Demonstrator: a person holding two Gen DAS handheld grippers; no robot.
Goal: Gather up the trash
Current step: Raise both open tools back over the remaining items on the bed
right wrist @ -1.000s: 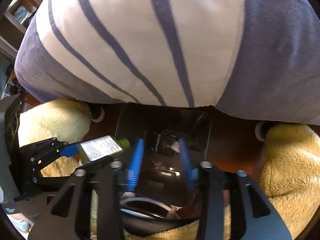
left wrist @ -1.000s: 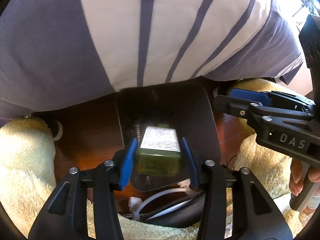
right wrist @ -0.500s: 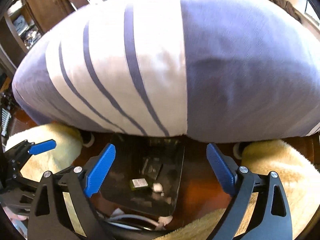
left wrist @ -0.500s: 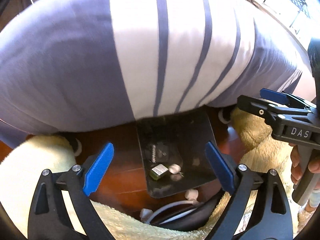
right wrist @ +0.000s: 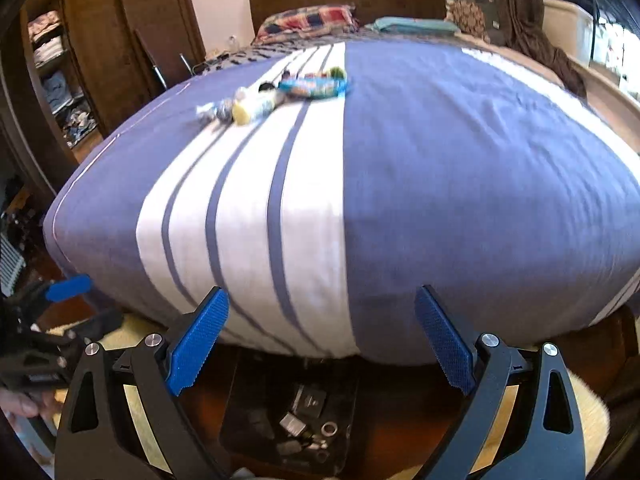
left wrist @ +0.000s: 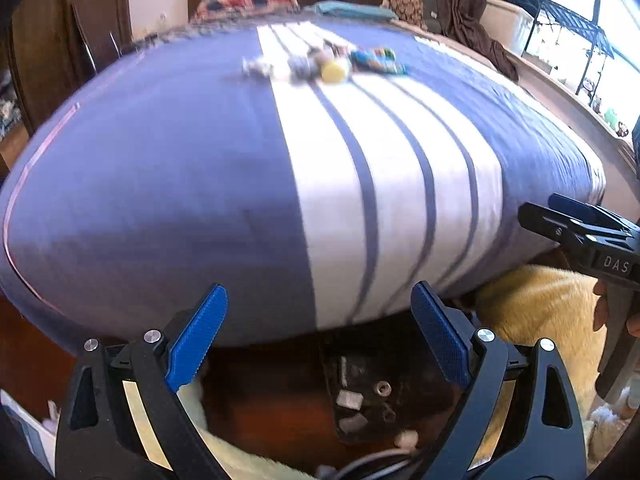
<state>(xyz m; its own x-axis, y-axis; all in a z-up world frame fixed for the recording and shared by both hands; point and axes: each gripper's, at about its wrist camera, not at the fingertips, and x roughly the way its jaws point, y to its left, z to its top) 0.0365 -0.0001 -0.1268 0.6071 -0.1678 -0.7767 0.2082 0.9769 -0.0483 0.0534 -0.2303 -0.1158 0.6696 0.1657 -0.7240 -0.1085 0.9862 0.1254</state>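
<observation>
Bedspread (right wrist: pixel 460 200) blue, white-striped; pads (right wrist: pixel 198 340) perhaps blue.

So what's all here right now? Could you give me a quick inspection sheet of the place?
Surface: striped bed cover, blue and white.
Job's things: blurred wrappers and small litter lying far up the bed; dark bin on the floor holds small pieces.
Clutter: pillows by the headboard.
Grippers: left gripper and right gripper, jaws wide, nothing between them.
Cables: white cable near the bin.
Surroundings: wooden wardrobe, yellow fluffy rug.
</observation>
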